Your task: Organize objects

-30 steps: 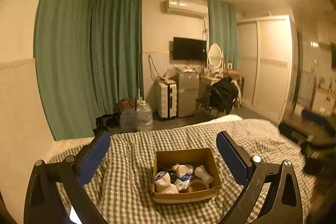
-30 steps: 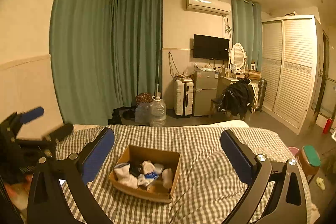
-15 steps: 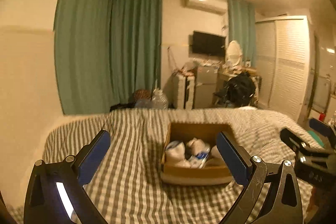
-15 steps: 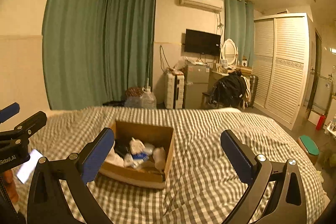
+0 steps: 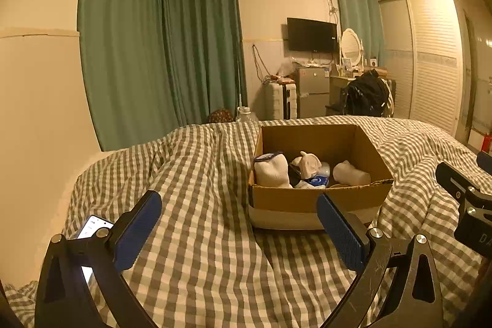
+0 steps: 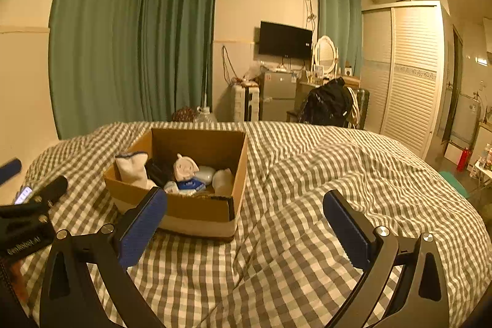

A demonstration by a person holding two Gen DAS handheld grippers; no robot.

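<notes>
Box [image 5: 319, 199] now nearer L gripper [image 5: 240, 229] (open).

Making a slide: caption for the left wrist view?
Open left gripper facing a cardboard box of small items on a checked bedspread.

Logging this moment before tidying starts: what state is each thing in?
left tool: open, empty
right tool: open, empty
cardboard box: open-topped, on the bed, holding items
white sock: standing against the box's left wall
phone: screen lit, lying on the checked cover
curtains: drawn
TV: off
</notes>
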